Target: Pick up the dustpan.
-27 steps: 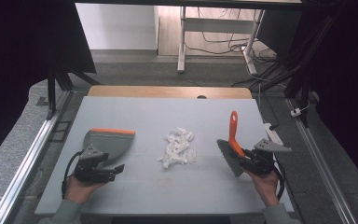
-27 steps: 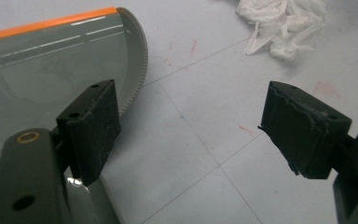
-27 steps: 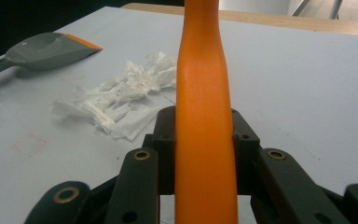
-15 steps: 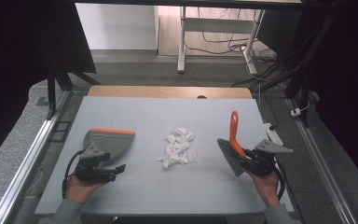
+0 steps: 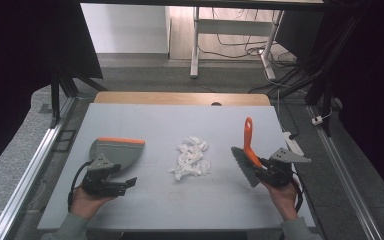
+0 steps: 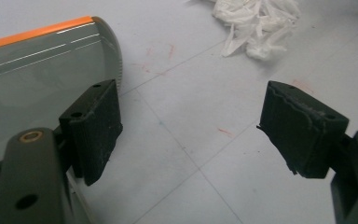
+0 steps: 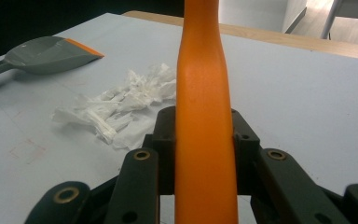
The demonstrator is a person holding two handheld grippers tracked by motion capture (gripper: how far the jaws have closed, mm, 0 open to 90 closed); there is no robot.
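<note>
A grey dustpan (image 5: 117,150) with an orange front lip lies flat at the table's left. My left gripper (image 5: 122,175) sits just in front of it, open, with nothing between the jaws. In the left gripper view the dustpan (image 6: 37,70) lies beside the left jaw of my gripper (image 6: 196,130), and bare table shows in the gap. A heap of white paper scraps (image 5: 191,159) lies mid-table. On the right, my right gripper (image 5: 261,168) is shut on the orange handle (image 7: 204,93) of a hand brush (image 5: 248,142), whose grey bristles (image 5: 242,166) point toward the scraps.
The grey table top (image 5: 180,125) ends in a wooden strip (image 5: 180,98) at the far edge. Metal rails (image 5: 30,170) run along both sides. Bare surface lies between the scraps (image 7: 121,105) and the dustpan (image 7: 46,53).
</note>
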